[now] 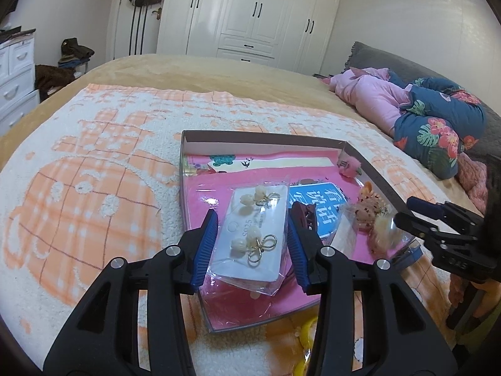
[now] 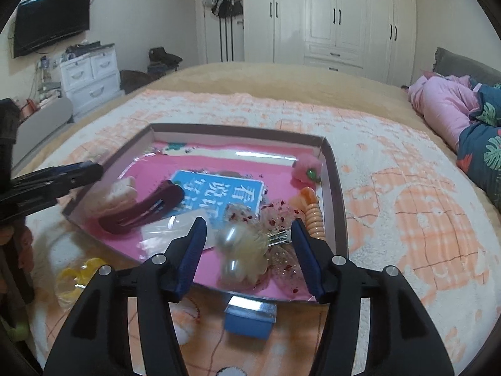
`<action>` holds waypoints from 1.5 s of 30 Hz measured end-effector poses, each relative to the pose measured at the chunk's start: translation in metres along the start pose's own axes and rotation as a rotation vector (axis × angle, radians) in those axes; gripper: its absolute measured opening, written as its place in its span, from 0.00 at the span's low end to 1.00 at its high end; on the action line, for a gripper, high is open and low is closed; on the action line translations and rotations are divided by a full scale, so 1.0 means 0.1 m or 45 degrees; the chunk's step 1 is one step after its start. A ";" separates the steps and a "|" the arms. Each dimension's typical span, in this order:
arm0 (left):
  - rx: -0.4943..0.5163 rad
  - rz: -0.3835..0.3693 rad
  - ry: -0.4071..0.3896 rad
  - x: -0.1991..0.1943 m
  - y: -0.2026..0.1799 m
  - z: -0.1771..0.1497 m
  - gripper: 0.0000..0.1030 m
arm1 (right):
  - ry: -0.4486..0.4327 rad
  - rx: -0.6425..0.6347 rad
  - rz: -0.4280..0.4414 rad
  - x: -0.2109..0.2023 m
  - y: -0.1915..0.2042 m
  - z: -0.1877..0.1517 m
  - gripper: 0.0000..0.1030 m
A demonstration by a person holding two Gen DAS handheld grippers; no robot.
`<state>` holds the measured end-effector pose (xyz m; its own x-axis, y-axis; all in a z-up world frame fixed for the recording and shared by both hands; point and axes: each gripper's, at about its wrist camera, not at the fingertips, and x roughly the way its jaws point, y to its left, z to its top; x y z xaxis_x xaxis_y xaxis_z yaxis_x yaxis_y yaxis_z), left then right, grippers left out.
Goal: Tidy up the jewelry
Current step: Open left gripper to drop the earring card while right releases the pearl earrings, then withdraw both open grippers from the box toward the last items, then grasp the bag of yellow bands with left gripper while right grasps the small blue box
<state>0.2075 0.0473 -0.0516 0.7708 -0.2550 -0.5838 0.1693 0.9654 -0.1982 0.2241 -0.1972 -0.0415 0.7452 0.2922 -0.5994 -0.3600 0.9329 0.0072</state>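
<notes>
The left tool [image 1: 253, 244] pinches a bagged earring card [image 1: 250, 235] over the tray [image 1: 188, 169]. The right tool [image 2: 250, 253] is spread around a pearl hair clip [image 2: 247, 250], gripping nothing.

Tray on a towel spread over the bed

The shallow tray [image 2: 339, 219] holds an earring card [image 1: 250, 235], a hair clip [image 2: 141, 210] and a pearl hair piece [image 2: 241, 250]. Before the tray's near edge, a small box [image 2: 249, 319] lies on the towel [image 1: 78, 203]; a wardrobe [image 2: 328, 15] stands behind the bed.
</notes>
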 end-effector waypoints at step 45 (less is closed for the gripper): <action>0.186 0.014 0.109 -0.44 -0.48 -0.72 0.88 | 0.156 0.190 0.067 -0.01 -0.22 -0.50 0.53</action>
<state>0.1213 0.0087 -0.0726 0.7189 -0.2419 -0.6516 0.2534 0.9642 -0.0784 0.2034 -0.2286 -0.0816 0.6501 0.3223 -0.6882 -0.3027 0.9405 0.1545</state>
